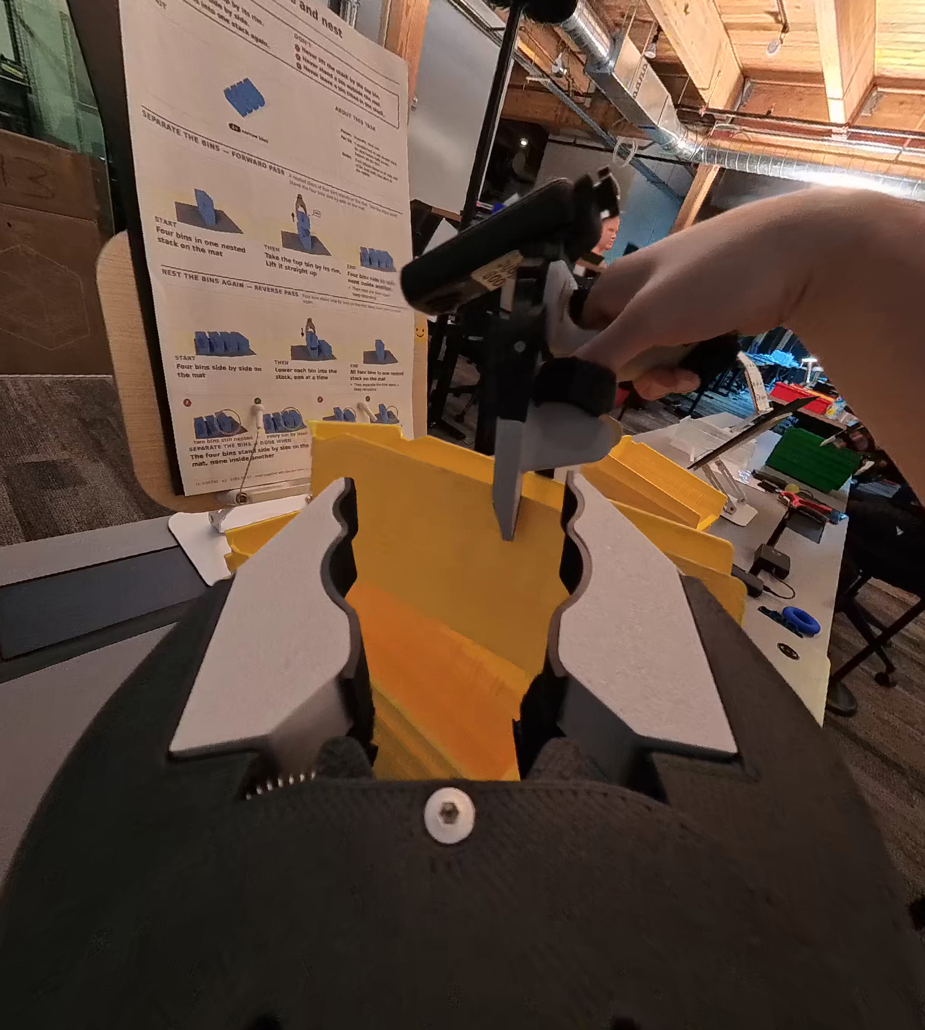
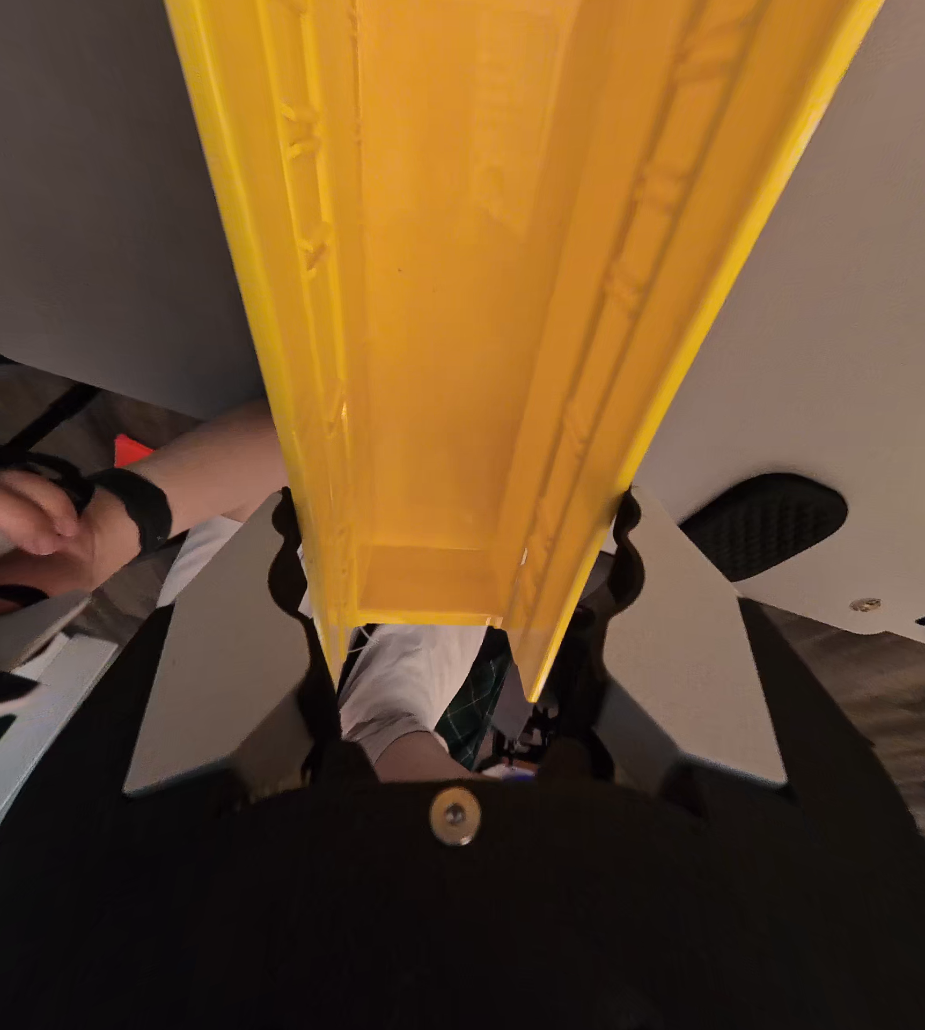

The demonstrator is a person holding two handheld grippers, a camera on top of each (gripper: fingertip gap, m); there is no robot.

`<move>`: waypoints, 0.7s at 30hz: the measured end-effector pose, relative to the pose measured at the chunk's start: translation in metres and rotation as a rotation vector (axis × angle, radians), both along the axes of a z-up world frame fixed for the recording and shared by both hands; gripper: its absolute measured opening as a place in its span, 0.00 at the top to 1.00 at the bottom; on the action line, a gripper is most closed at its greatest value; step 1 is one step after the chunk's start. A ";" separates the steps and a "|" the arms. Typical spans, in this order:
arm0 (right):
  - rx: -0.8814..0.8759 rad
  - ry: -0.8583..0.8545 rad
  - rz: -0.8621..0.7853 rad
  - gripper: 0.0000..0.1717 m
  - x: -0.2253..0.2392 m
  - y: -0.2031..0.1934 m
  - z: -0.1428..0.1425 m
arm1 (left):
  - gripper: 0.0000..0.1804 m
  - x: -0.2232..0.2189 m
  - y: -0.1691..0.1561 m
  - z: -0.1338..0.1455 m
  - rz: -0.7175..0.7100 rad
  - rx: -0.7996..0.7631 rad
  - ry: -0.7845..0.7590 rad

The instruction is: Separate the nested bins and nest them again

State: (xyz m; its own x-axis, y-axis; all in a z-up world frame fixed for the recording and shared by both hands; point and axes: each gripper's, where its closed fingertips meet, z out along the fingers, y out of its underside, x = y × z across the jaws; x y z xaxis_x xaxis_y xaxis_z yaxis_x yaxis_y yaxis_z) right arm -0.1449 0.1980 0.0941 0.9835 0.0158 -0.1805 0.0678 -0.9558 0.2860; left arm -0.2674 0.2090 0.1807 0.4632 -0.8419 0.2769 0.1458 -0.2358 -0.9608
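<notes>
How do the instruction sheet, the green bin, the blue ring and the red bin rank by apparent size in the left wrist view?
1. Instruction sheet, by far the largest.
2. Green bin.
3. Red bin and blue ring look about alike; the ring lies nearer the camera, so their order is unsure.

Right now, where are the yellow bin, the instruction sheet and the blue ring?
yellow bin (image 2: 438, 278): right wrist view, on its inner floor.
instruction sheet (image 1: 276, 267): left wrist view, middle of the page.
blue ring (image 1: 800, 620): left wrist view, on its top, near the table edge.

grey table (image 1: 48, 557) bears yellow bins (image 1: 672, 535).
</notes>
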 end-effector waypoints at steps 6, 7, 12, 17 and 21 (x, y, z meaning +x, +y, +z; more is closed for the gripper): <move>0.046 -0.014 -0.046 0.34 0.048 -0.010 0.005 | 0.59 0.002 0.000 0.000 -0.001 0.001 0.005; 0.050 -0.026 -0.067 0.34 0.057 -0.011 0.003 | 0.59 0.003 0.000 0.000 -0.001 0.001 0.007; 0.026 -0.114 -0.130 0.34 0.101 -0.020 -0.032 | 0.59 0.006 -0.001 0.000 -0.004 0.004 0.012; 0.030 -0.158 -0.204 0.33 0.125 -0.016 -0.084 | 0.59 0.010 -0.003 -0.002 -0.010 0.005 0.026; 0.026 -0.182 -0.216 0.33 0.132 -0.013 -0.124 | 0.59 0.014 -0.003 -0.003 -0.015 0.004 0.038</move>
State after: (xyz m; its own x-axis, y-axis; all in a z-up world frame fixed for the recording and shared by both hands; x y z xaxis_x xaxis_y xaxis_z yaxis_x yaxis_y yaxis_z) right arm -0.0133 0.1849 -0.0302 0.9808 -0.1951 -0.0025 -0.1883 -0.9499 0.2497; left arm -0.2538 0.2060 0.1774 0.4609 -0.8498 0.2556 0.1054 -0.2336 -0.9666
